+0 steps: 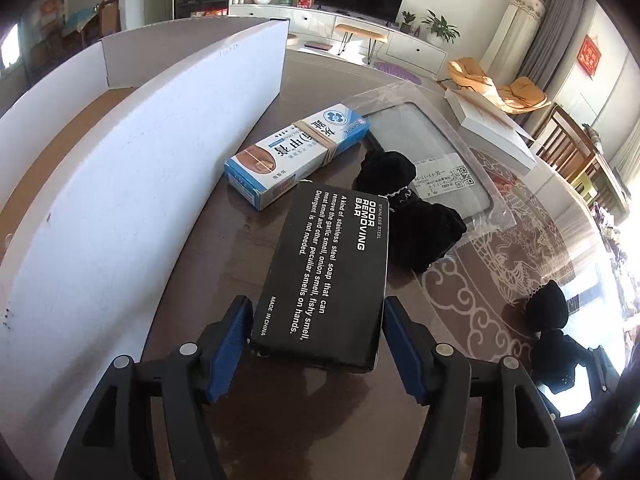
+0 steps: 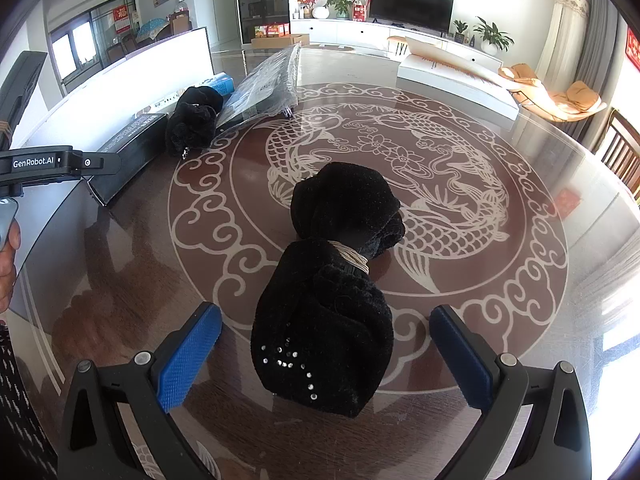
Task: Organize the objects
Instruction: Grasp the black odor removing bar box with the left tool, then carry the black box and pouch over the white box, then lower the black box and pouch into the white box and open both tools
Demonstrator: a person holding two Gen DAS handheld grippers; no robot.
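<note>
A black box (image 1: 324, 268) printed "ODOR REMOVING BAR" lies flat on the table beside the tall white carton wall (image 1: 132, 168). My left gripper (image 1: 316, 344) has both blue pads against the box's long sides at its near end. In the right wrist view the same box (image 2: 132, 144) shows at the far left with a left finger (image 2: 100, 162) alongside it. A black fuzzy bundle (image 2: 332, 300), tied with a pale band and dotted with rhinestones, lies between the wide-apart fingers of my right gripper (image 2: 326, 356). Neither pad touches the bundle.
Beyond the black box lie a blue-and-white banded carton (image 1: 296, 152), a second black fuzzy bundle (image 1: 404, 208) and a clear bag with a grey item (image 1: 436, 152). A flat white box (image 2: 452, 76) sits at the far side of the round patterned table (image 2: 520, 240). A hand (image 2: 8, 256) shows at the left edge.
</note>
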